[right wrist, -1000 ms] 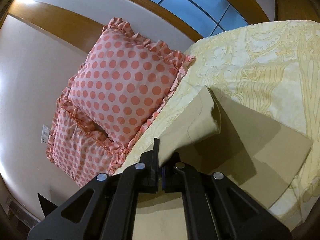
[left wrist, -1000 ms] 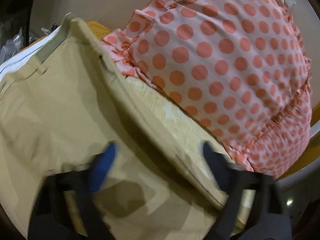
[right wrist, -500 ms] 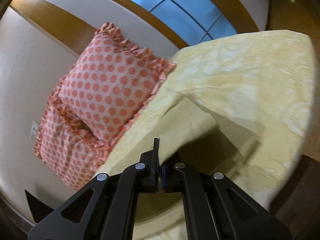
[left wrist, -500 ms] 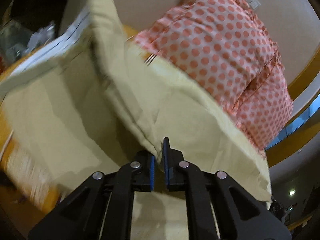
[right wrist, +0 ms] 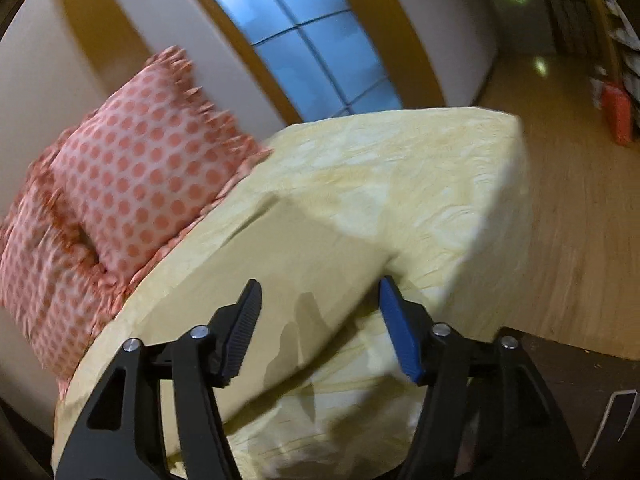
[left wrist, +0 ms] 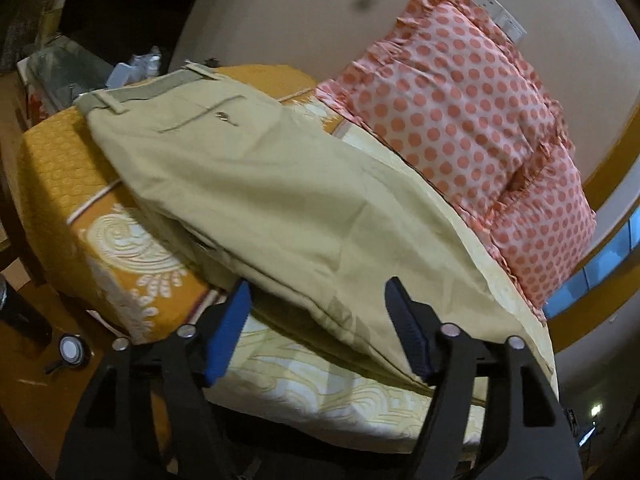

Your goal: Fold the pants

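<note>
Khaki pants (left wrist: pixel 256 184) lie folded lengthwise on the bed, waistband at the far left with a back pocket facing up. My left gripper (left wrist: pixel 318 308) is open and empty, just above the near edge of the pants around the thigh. In the right wrist view the leg end of the pants (right wrist: pixel 304 276) lies flat on the yellow bedspread (right wrist: pixel 420 168). My right gripper (right wrist: pixel 320 304) is open and empty, hovering over the leg end.
Two pink polka-dot pillows (left wrist: pixel 472 112) lean on the wall behind the pants; they also show in the right wrist view (right wrist: pixel 132 176). An orange patterned cover (left wrist: pixel 60 184) drapes the bed's left end. Wooden floor (right wrist: pixel 568 208) lies beyond the bed's right edge.
Both grippers were shut on the pants, lifting and folding them over. Now both have opened and let go, and the pants lie flat, folded lengthwise on the bed.
</note>
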Action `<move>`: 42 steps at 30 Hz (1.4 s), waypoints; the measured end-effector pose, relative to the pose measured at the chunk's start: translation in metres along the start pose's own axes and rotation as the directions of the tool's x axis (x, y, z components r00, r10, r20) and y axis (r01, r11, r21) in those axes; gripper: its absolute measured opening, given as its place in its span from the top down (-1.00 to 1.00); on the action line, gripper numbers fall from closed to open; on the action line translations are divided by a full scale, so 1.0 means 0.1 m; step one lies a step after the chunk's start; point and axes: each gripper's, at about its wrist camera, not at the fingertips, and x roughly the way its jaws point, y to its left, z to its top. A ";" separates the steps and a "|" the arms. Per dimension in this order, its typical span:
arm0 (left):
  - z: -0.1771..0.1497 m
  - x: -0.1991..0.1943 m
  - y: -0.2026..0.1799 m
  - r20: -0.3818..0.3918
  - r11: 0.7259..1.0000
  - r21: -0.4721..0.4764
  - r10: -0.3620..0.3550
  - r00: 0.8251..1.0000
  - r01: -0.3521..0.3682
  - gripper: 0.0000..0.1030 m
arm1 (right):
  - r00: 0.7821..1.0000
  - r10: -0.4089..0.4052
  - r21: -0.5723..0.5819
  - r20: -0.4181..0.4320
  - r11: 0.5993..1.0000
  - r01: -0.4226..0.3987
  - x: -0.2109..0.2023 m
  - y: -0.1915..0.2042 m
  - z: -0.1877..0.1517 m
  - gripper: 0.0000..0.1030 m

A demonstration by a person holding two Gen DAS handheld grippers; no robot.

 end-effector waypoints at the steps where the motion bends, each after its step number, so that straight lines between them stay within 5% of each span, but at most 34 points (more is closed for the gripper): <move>1: 0.00 -0.01 0.05 0.009 1.000 -0.018 0.003 1.000 -0.003 -0.39 | 1.000 0.004 -0.035 -0.006 0.999 -0.004 0.01 0.08 -0.04 -0.11; 4: 0.01 -0.01 0.15 0.015 0.998 -0.061 -0.004 1.000 0.005 -0.39 | 0.999 0.037 -0.108 0.007 0.993 -0.036 0.03 0.25 -0.18 0.19; 6: 0.03 -0.03 0.20 0.028 0.998 -0.069 -0.009 1.000 0.011 -0.41 | 0.999 0.052 -0.116 0.004 0.992 -0.051 0.11 0.27 -0.17 0.75; 10: 0.07 -0.09 0.26 0.067 0.997 -0.075 -0.004 0.998 0.009 -0.50 | 0.992 0.124 -0.129 0.000 0.984 -0.123 0.17 0.49 0.01 0.88; 13: 0.10 -0.15 0.36 0.100 0.996 -0.090 0.007 0.995 0.002 -0.63 | 0.967 0.256 -0.225 0.003 0.942 -0.249 0.08 1.05 0.09 0.89; 15: 0.12 -0.16 0.40 0.113 0.995 -0.099 0.004 0.994 0.008 -0.70 | 0.922 0.385 -0.285 -0.044 0.880 -0.381 -0.01 1.54 0.04 0.89; 18: 0.15 -0.20 0.45 0.143 0.994 -0.108 -0.016 0.990 0.032 -0.81 | 0.793 0.575 -0.347 -0.202 0.715 -0.607 -0.18 2.38 -0.31 0.94; 20: 0.17 -0.21 0.45 0.156 0.993 -0.109 -0.028 0.987 0.046 -0.85 | 0.679 0.639 -0.385 -0.362 0.560 -0.733 -0.30 2.94 -0.76 0.94; 21: 0.18 -0.20 0.46 0.159 0.993 -0.108 -0.028 0.987 0.045 -0.87 | 0.619 0.632 -0.398 -0.466 0.475 -0.785 -0.35 3.22 -1.10 0.94; 25: 0.23 -0.11 0.50 0.131 0.993 -0.119 -0.009 0.991 0.024 -0.89 | 0.477 0.391 -0.383 -0.787 0.296 -0.875 -0.38 3.71 -2.13 0.83; 26: 0.24 -0.09 0.52 0.122 0.992 -0.126 -0.006 0.993 0.022 -0.89 | 0.460 0.348 -0.376 -0.817 0.283 -0.882 -0.42 3.70 -2.27 0.65; 28: 0.27 -0.05 0.57 0.118 0.991 -0.135 -0.009 0.993 0.025 -0.92 | 0.431 0.370 -0.345 -0.823 0.279 -0.896 -0.52 3.59 -2.28 -0.02; 29: 0.29 -0.04 0.57 0.119 0.991 -0.136 -0.001 0.993 0.018 -0.93 | 0.427 0.403 -0.333 -0.810 0.284 -0.899 -0.57 3.53 -2.21 -0.52; 30: 0.32 -0.01 0.59 0.118 0.990 -0.140 0.005 0.993 0.011 -0.94 | 0.424 0.436 -0.323 -0.794 0.289 -0.901 -0.61 3.46 -2.13 -0.66; 32: 0.38 0.02 0.61 0.120 0.988 -0.153 0.008 0.993 0.010 -0.95 | 0.421 0.512 -0.296 -0.749 0.310 -0.903 -0.67 3.30 -1.87 -0.66; 38: 0.67 0.16 0.73 0.130 0.971 -0.233 0.078 0.988 -0.046 -0.89 | 0.476 0.579 -0.255 -0.662 0.423 -0.869 -0.62 2.89 -1.41 -0.67; 40: 0.75 0.19 0.80 0.136 0.961 -0.267 0.116 0.984 -0.076 -0.63 | 0.491 0.577 -0.252 -0.653 0.446 -0.859 -0.59 2.84 -1.38 -0.69; 42: 0.83 0.24 0.89 0.116 0.941 -0.317 0.161 0.980 -0.117 0.49 | 0.495 0.575 -0.241 -0.651 0.462 -0.854 -0.56 2.78 -1.34 -0.69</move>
